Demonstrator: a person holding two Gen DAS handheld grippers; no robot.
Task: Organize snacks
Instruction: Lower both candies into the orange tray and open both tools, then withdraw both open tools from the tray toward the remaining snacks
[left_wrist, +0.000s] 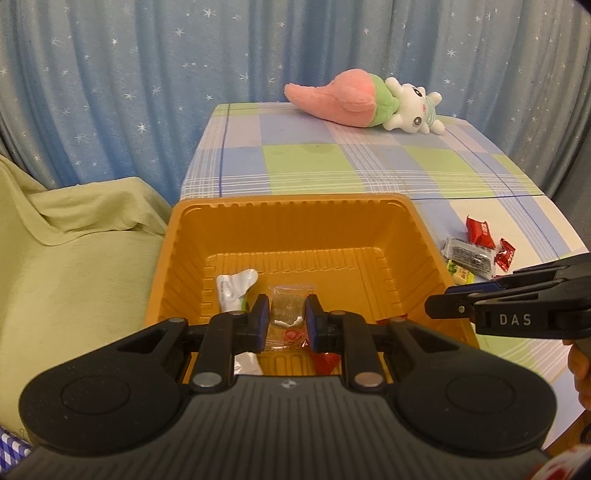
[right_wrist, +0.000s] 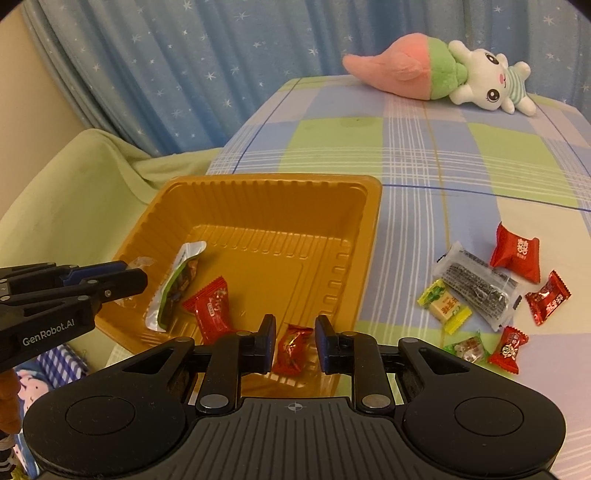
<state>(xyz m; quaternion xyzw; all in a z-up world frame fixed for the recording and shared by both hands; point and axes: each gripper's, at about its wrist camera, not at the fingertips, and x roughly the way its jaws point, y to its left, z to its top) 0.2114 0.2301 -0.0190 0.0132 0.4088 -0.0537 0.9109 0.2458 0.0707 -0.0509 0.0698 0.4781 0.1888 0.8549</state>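
Right gripper (right_wrist: 294, 346): jaws narrowly parted, a small red candy (right_wrist: 291, 350) hanging upright between them over the near edge of the orange tray (right_wrist: 369, 236). Whether the pads press on the wrapper cannot be told; a thin gap shows on each side, so it may be just let go. Its long axis runs along the fingers.

Left gripper (left_wrist: 286, 319): jaws close together on a clear packet (left_wrist: 290, 306) with a brownish block inside, held above the tray floor near the front wall; the pads appear to pinch its edges.

Inside the tray, beyond the right gripper and to its left, lie a red sachet (right_wrist: 210, 310) and a green-and-white pouch (right_wrist: 177, 284).

To the right of the right gripper, on the checked worktop (right_wrist: 424, 155), loose snacks wait: a dark seaweed-like pack (right_wrist: 476, 291), a yellow sweet (right_wrist: 445, 306) and several red candies (right_wrist: 515, 251). The right gripper is nearer these, so the next pick-up probably falls to that hand.
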